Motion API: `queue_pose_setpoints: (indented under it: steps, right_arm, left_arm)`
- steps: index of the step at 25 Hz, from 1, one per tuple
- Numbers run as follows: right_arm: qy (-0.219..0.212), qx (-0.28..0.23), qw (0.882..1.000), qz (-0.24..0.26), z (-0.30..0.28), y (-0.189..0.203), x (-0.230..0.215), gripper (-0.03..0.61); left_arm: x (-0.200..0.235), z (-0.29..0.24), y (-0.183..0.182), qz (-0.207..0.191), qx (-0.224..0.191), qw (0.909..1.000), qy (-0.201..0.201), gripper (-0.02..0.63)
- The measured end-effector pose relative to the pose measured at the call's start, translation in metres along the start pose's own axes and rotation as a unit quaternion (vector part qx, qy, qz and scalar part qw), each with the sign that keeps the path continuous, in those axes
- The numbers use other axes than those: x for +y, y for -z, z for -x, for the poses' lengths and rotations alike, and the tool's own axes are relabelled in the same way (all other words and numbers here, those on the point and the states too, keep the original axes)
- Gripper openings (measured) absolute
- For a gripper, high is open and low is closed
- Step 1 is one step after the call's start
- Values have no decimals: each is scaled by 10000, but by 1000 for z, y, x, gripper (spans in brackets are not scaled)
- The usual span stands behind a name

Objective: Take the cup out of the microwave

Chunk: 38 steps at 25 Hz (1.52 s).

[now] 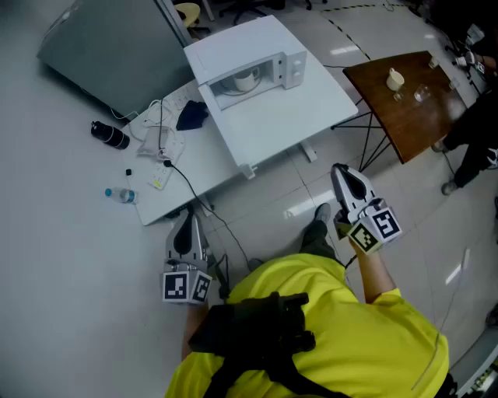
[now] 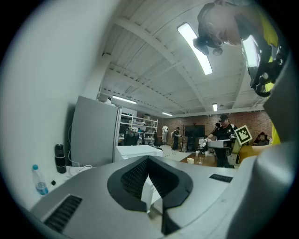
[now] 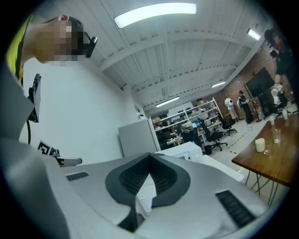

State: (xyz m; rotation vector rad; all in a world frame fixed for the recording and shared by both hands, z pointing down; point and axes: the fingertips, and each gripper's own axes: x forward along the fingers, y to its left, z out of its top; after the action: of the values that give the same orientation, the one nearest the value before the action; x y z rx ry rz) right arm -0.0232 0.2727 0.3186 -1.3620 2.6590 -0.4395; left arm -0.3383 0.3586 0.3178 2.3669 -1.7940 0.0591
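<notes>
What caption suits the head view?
Left gripper and right gripper, both shut and empty, held short of the boxy white microwave with the white cup inside.

**An open-plan lab or workshop hall**

We see one large hall under a white ceiling of beams (image 2: 154, 46) and tube lights (image 3: 155, 14). A brick wall (image 2: 194, 119) closes the far end, with a dark screen (image 2: 194, 131) in front of it. Shelves (image 3: 184, 117) crowded with gear line one side, and office chairs (image 3: 216, 134) stand before them. On the glossy tiled floor (image 1: 428, 225) a dashed tape line (image 1: 348, 35) marks off a zone. A white table (image 1: 296, 109) bears a microwave (image 1: 249, 58) and loose cables (image 1: 159, 128); a wooden table (image 1: 408, 109) stands just beside it. People (image 2: 223, 135) stand at the far end. We read these features as a lab or workshop rather than a home.
</notes>
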Motion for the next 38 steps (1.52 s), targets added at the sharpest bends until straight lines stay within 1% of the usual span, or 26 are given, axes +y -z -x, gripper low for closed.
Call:
queue_pose_setpoints:
  steps: [2, 4, 6, 8, 11, 14, 18, 20, 22, 23, 25, 27, 29, 30, 32, 33, 35, 36, 38]
  right_arm:
    - [-58, 6, 10000, 71, -14, -15, -40, 5]
    - [-165, 29, 9997, 184, -26, -31, -78, 5]
    - [-342, 58, 9988, 359, -38, -48, -116, 5]
    - [-485, 141, 9974, 521, -53, -58, -154, 5]
    - [-527, 399, 9951, 734, -75, -55, -204, 5]
    - [-608, 745, 9930, 687, -96, -36, -237, 5]
    - [-735, 1020, 9895, 719, -136, -15, -267, 5]
    - [-740, 1127, 9876, 806, -164, -2, -276, 5]
    - [-767, 1296, 9857, 753, -186, 12, -278, 5]
    - [-821, 1387, 9846, 671, -194, 19, -278, 6]
    - [-948, 1581, 9810, 609, -207, 30, -276, 5]
    - [-1063, 1760, 9759, 729, -220, 35, -281, 5]
    - [-1150, 1889, 9708, 929, -236, 37, -290, 6]
    - [-1156, 1919, 9691, 1035, -244, 37, -296, 6]
    - [-1100, 1906, 9686, 1154, -260, 36, -309, 6]
    - [-1070, 1898, 9693, 1138, -268, 37, -316, 6]
    - [-1068, 1923, 9705, 983, -283, 43, -324, 6]
    - [-1101, 1933, 9710, 870, -288, 48, -325, 6]
    - [-1281, 1942, 9701, 685, -296, 62, -322, 6]
  left_arm:
    - [-26, -38, -5, 57, -171, 9998, 7, 1]
    - [-55, -76, -7, 87, -236, 9997, -10, 1]
    - [-85, -119, -4, 61, -176, 9998, 9, 1]
    - [-110, -166, 2, 155, 40, 9999, -46, 1]
    - [-131, -225, 7, 351, 157, 9990, -236, 1]
    - [-143, -268, 13, 242, 244, 9985, -433, 1]
    - [-143, -316, 40, 27, 632, 9959, -651, 1]
    - [-140, -346, 59, -143, 866, 9944, -582, 1]
    - [-133, -377, 82, -86, 1037, 9936, -441, 1]
    - [-126, -391, 93, -24, 1103, 9929, -440, 1]
    - [-107, -417, 111, 76, 1205, 9910, -579, 1]
    - [-87, -442, 122, 188, 1249, 9895, -695, 1]
    - [-70, -465, 134, 214, 1317, 9883, -740, 3]
    - [-63, -476, 142, 216, 1376, 9875, -731, 76]
    - [-44, -498, 160, 302, 1503, 9853, -760, 287]
    - [-32, -510, 169, 361, 1566, 9835, -827, 359]
    - [-6, -535, 184, 378, 1704, 9801, -941, 417]
    - [6, -548, 190, 333, 1765, 9793, -937, 447]
    - [30, -573, 196, 213, 1812, 9785, -964, 451]
